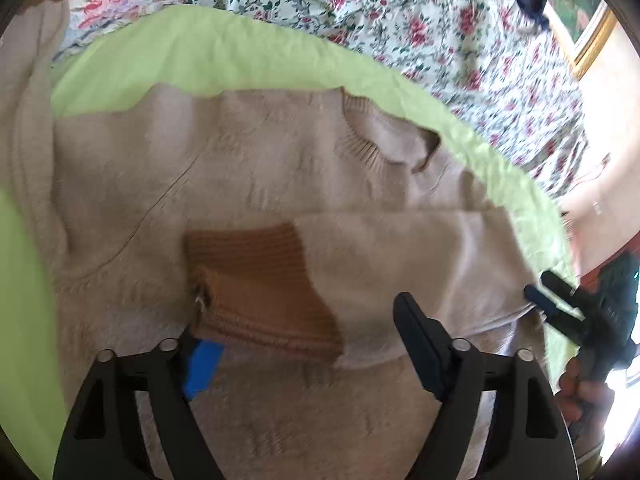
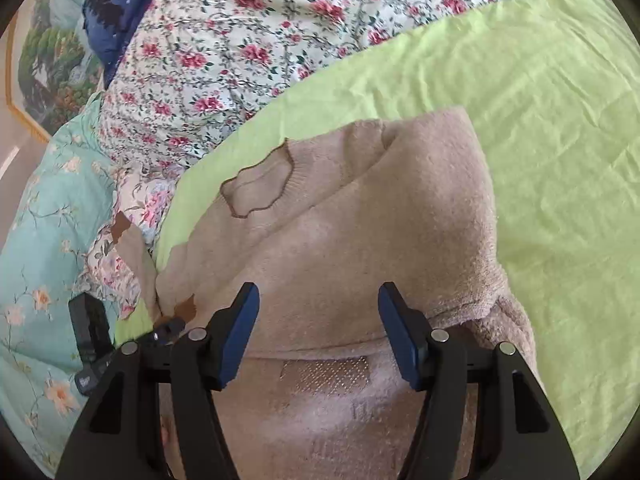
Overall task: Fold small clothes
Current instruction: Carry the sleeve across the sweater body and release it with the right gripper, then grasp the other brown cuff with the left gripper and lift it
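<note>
My left tongs (image 1: 304,344) gape over the sweater (image 1: 260,168)'s brown cuff (image 1: 256,280), sleeve folded across, seemingly just released. Right tongs (image 2: 318,336) hang open, empty, above the bed (image 2: 540,100)'s near edge.

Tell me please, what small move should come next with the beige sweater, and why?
Probably draw the left hand-held gripper back off the brown cuff. Its jaws are open, and that sleeve already lies folded across the beige sweater. The other sleeve is still spread out, so it seems next.
</note>
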Demonstrator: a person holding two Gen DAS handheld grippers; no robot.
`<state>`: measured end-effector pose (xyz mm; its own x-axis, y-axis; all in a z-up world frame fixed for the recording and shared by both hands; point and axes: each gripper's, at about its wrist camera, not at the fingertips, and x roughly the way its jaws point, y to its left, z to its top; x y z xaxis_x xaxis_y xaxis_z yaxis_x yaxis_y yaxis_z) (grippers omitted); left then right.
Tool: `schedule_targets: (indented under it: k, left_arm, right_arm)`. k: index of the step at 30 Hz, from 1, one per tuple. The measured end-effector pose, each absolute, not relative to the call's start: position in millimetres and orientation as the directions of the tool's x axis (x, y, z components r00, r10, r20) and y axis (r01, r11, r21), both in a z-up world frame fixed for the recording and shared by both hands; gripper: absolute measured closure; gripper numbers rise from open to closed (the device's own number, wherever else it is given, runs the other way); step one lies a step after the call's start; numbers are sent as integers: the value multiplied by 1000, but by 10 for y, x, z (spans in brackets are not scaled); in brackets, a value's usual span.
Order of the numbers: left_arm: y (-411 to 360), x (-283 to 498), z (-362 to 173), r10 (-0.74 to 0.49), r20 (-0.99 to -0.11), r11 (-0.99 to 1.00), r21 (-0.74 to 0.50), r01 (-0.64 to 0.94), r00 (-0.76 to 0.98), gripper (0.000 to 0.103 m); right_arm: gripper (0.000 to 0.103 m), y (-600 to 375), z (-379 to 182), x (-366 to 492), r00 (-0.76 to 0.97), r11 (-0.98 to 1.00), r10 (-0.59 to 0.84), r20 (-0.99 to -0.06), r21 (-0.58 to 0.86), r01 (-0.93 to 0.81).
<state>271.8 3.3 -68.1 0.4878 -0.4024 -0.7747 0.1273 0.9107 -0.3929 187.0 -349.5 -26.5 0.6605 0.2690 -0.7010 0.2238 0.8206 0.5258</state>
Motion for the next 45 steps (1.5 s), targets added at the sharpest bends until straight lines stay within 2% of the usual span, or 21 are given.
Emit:
schedule_targets:
  k: [3, 6, 7, 9, 10, 14, 19, 20, 21, 24, 26, 29, 31, 32, 35, 37, 38, 39, 42, 43, 45]
  left_arm:
    - [97, 2814, -722, -456, -745, 880, -460, 119, 486, 21]
    - [215, 2821, -788, -485, -718, 856, -506, 104, 499, 29]
    - [215, 2818, -788, -485, -713, 856, -506, 108, 507, 40]
    - [178, 2814, -787, -481, -716, 865, -482, 140, 507, 82]
    - [153, 2830, -779, -470, -732, 875, -460, 151, 494, 97]
    - [361, 2730, -537, -406, -682, 900, -415, 135, 608, 97]
    - [383, 2769, -707, -391, -742, 914, -383, 134, 544, 96]
    - [360, 2759, -723, -389, -746, 915, -379, 135, 542, 96]
    - [343, 2753, -736, -384, -748, 918, -374, 134, 542, 96]
    - [275, 2737, -702, -387, -745, 917, -372, 144, 543, 96]
    - [246, 2711, -634, -417, -726, 905, -387, 176, 547, 95]
    - [47, 2734, -612, -431, -720, 901, -371, 223, 545, 95]
    - [-38, 2770, -665, -409, -735, 912, -344, 224, 541, 95]
    - [-64, 2799, -708, -405, -748, 914, -343, 216, 526, 95]
    - [-20, 2806, -729, -415, -747, 909, -360, 209, 520, 92]
    - [-4, 2792, -731, -418, -746, 908, -362, 211, 519, 91]
    - [-11, 2791, -735, -416, -749, 909, -360, 210, 516, 91]
    - [-5, 2782, -746, -414, -753, 910, -357, 211, 511, 91]
    - [87, 2693, -743, -406, -757, 913, -351, 207, 512, 88]
    - [152, 2644, -738, -405, -757, 914, -351, 202, 514, 85]
    - [342, 2539, -718, -383, -763, 923, -336, 186, 522, 85]
  right_arm:
    - [36, -3556, -160, 1808, 672, 846, 221, -707, 482, 228]
    - [35, -3700, -89, 1768, 682, 867, 141, -717, 423, 265]
    - [35, -3758, -86, 1773, 680, 870, 112, -725, 402, 286]
    - [35, -3877, -116, 1808, 666, 864, 75, -742, 382, 329]
    - [35, -3937, -138, 1831, 655, 856, 65, -753, 380, 351]
    - [35, -4013, -177, 1900, 648, 861, 28, -761, 347, 371]
    - [35, -3920, -416, 2202, 590, 878, 76, -804, 334, 343]
    - [51, -3889, -467, 2252, 573, 885, 82, -815, 325, 335]
    - [92, -3860, -505, 2294, 556, 893, 88, -827, 313, 324]
    - [94, -3943, -361, 2264, 579, 896, 67, -813, 304, 323]
    - [94, -4083, -216, 2199, 597, 900, 5, -802, 264, 348]
    - [94, -4227, -315, 2220, 560, 893, 17, -828, 265, 365]
    - [91, -4227, -412, 2239, 516, 892, 3, -857, 235, 385]
    - [84, -4199, -370, 2200, 516, 891, -31, -856, 211, 403]
    - [81, -3952, -73, 2029, 578, 900, -167, -799, 116, 420]
    - [74, -3714, 8, 1994, 641, 931, -81, -763, 171, 321]
    - [64, -3630, -32, 2008, 637, 940, -32, -770, 193, 281]
    - [59, -3570, -112, 2041, 613, 943, 5, -790, 209, 261]
    - [62, -3666, -431, 2047, 517, 927, -36, -855, 165, 337]
    - [62, -3762, -423, 1953, 545, 909, -3, -839, 225, 352]
    - [60, -3798, -312, 1864, 558, 892, -16, -830, 240, 383]
